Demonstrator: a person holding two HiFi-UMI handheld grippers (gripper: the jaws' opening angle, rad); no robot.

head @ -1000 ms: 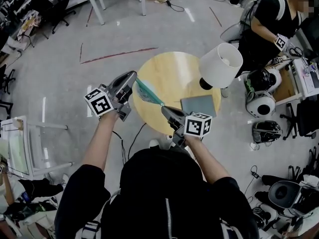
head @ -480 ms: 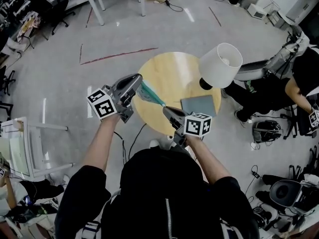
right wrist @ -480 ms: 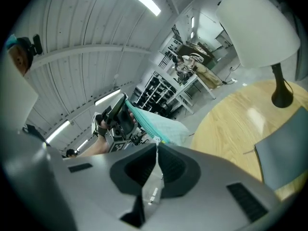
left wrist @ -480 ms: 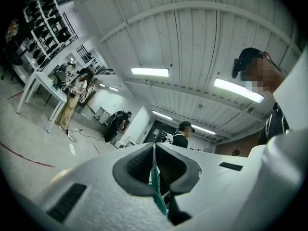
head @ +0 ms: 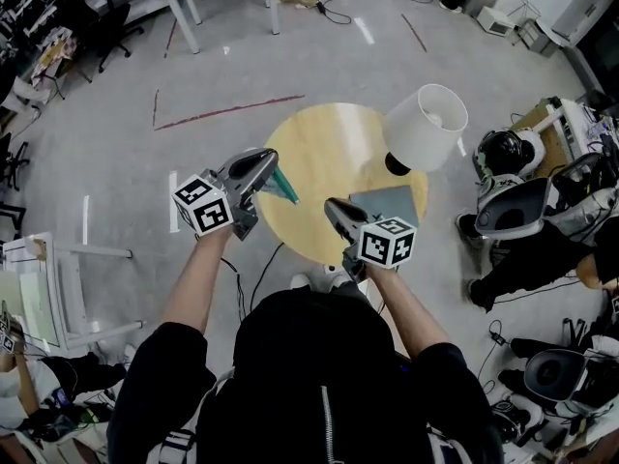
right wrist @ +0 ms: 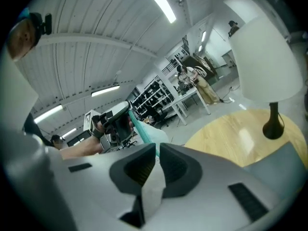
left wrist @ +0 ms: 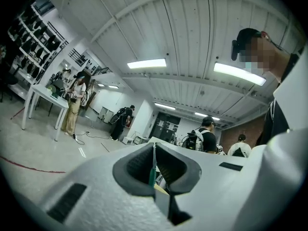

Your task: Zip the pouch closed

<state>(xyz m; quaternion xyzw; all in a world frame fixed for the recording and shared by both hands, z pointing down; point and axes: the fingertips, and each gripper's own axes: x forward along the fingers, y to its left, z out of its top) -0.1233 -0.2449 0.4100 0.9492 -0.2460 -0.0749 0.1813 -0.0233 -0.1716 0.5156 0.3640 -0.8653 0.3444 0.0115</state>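
Observation:
A teal pouch hangs in the air over the near left rim of the round table. My left gripper is shut on its upper left end, and the pouch's thin teal edge sits pinched between the jaws. My right gripper is to the lower right. In the right gripper view the pouch runs as a teal band from the left gripper down into my right gripper, whose jaws stand almost together on it. From the head view the stretch nearest the right jaws is too thin to make out.
A round wooden table carries a lamp with a white shade and a flat grey pad at its right. A seated person and white helmets are to the right. A cable lies on the floor.
My right gripper has moved right, toward the grey pad. The left gripper has shifted slightly right and rolled. The pouch now shows shorter and narrower between them.

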